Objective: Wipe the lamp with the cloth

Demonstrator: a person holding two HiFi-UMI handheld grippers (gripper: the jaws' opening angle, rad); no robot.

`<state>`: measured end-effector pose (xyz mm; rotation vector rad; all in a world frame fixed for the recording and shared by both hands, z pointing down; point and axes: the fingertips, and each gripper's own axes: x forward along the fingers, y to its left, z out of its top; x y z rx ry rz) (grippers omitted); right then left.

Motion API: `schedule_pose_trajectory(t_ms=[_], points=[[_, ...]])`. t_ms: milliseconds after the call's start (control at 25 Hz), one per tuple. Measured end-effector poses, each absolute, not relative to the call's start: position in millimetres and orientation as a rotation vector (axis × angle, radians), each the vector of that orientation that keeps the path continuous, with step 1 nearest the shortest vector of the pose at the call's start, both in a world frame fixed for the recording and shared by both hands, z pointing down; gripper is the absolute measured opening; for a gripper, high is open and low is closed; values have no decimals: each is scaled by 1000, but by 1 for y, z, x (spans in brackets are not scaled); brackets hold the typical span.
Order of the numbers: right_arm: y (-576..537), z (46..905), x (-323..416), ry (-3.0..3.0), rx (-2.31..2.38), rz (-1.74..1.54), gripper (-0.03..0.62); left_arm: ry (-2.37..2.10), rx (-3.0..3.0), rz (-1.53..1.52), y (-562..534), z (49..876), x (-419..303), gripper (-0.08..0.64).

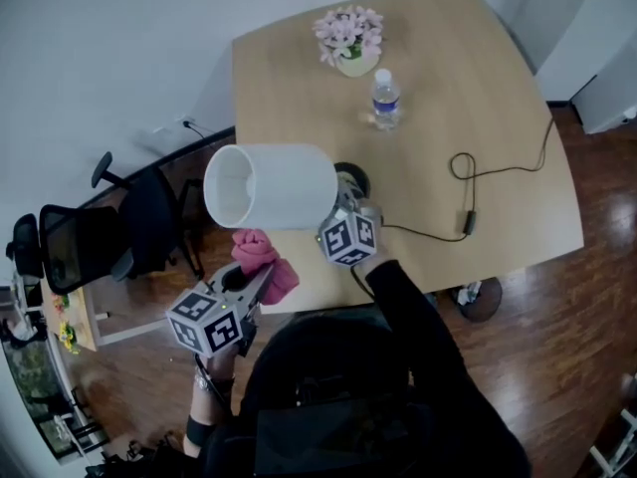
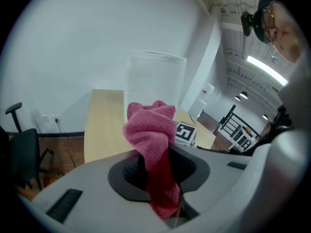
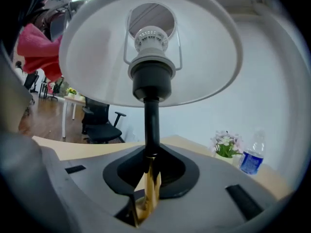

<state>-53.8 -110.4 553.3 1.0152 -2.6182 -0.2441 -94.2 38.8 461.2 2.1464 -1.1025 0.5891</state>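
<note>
The lamp's white shade (image 1: 271, 185) is tipped on its side over the table's near-left edge, its opening turned left. My right gripper (image 1: 343, 199) is shut on the lamp's black stem (image 3: 151, 125), just above a gold section, with the shade (image 3: 150, 47) and bulb socket straight ahead of the jaws (image 3: 149, 171). My left gripper (image 1: 254, 272) is shut on a pink cloth (image 1: 261, 257), which bunches up beyond the jaws (image 2: 155, 171). The cloth (image 2: 153, 130) sits just short of the shade (image 2: 155, 79), below it in the head view; contact cannot be told.
On the wooden table (image 1: 498, 118) stand a pot of pink flowers (image 1: 348, 38) and a water bottle (image 1: 386, 98). A black cable (image 1: 478, 182) runs across the right side. Black office chairs (image 1: 90, 242) stand on the floor to the left.
</note>
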Motion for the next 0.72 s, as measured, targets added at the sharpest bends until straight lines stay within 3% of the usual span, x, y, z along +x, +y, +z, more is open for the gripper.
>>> schedule_pose_trajectory(t_ms=[320, 720], points=[[-99, 570, -97, -2453, 804, -409, 63, -1209, 2080, 591, 89, 453, -116, 101], [-95, 583, -131, -2283, 642, -498, 63, -1511, 2094, 611, 58, 379, -185, 101]])
